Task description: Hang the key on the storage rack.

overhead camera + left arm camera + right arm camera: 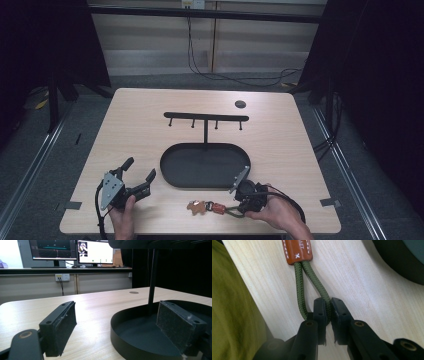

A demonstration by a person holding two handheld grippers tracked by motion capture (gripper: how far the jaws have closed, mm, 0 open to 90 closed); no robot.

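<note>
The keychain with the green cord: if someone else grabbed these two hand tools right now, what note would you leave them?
Right gripper: shut on one strand of the green cord loop of the keychain, which lies on the table near the front edge.
Left gripper: open, holding nothing, beside the black tray.
Hook rack above the tray: bare.
Done: cord gripped.
Left, probably: lift the keychain and hang its loop on a hook.
</note>
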